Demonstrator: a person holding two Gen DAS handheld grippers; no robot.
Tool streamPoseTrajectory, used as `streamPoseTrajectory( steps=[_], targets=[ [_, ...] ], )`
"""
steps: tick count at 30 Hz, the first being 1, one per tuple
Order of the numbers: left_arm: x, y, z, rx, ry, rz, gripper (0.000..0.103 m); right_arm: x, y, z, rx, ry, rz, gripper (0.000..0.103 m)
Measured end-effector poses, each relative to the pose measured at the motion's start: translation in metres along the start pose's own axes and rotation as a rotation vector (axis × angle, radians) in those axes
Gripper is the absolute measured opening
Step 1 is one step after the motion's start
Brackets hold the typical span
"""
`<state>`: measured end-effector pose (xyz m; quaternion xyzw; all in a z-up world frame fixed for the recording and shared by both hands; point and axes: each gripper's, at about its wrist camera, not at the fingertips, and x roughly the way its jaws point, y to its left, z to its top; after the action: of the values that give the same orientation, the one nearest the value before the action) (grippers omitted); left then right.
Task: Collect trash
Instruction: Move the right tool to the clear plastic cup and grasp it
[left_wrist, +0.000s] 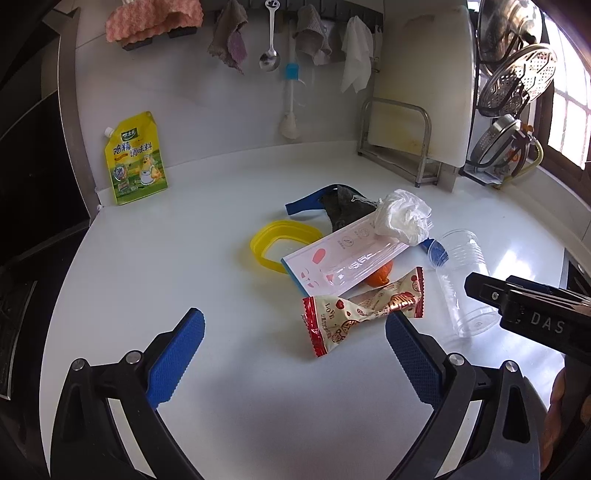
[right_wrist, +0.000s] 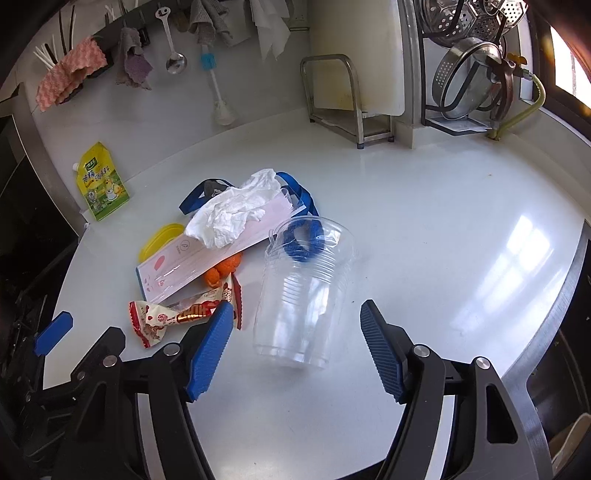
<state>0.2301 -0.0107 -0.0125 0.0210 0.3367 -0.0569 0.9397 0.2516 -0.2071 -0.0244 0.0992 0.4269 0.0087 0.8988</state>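
A pile of trash lies on the white counter (left_wrist: 221, 369). A red and cream snack wrapper (left_wrist: 364, 310) lies nearest, just ahead of my open left gripper (left_wrist: 295, 332); it also shows in the right wrist view (right_wrist: 177, 317). Behind it are a pink and white packet (left_wrist: 343, 262), orange peel (left_wrist: 380, 277), a crumpled white tissue (left_wrist: 404, 216), a yellow lid (left_wrist: 277, 243) and a blue strap (left_wrist: 310, 203). A clear plastic cup (right_wrist: 303, 291) lies on its side straight ahead of my open, empty right gripper (right_wrist: 297, 321). The right gripper shows in the left wrist view (left_wrist: 524, 310).
A yellow seasoning pouch (left_wrist: 136, 158) leans on the back wall at the left. A cutting board (left_wrist: 421, 81) stands in a metal rack (left_wrist: 399, 144) at the back. A dish rack with steamer and pot lids (left_wrist: 517, 92) stands at the right. Cloths and a spoon (left_wrist: 270, 48) hang on the wall.
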Motion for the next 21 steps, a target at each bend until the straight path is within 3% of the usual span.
streamPoseTrajectory(
  steps=[2, 12, 13, 18, 21],
  targets=[
    [0.003, 0.002, 0.000, -0.007, 0.010, -0.004, 0.097, 0.012, -0.003, 0.003, 0.020, 0.039, 0.003, 0.068],
    [0.011, 0.001, -0.001, -0.006, 0.025, -0.003, 0.097, 0.029, 0.001, 0.010, 0.007, 0.071, -0.026, 0.067],
    [0.011, 0.001, -0.001, -0.004, 0.026, -0.003, 0.097, 0.030, 0.000, 0.009, 0.010, 0.073, -0.021, 0.059],
    [0.014, -0.003, -0.001, -0.001, 0.037, -0.012, 0.097, 0.024, -0.007, 0.007, 0.017, 0.056, -0.003, 0.046],
    [0.012, -0.007, -0.001, 0.010, 0.033, -0.024, 0.097, 0.015, -0.017, 0.003, 0.031, 0.038, 0.001, 0.045]
  ],
)
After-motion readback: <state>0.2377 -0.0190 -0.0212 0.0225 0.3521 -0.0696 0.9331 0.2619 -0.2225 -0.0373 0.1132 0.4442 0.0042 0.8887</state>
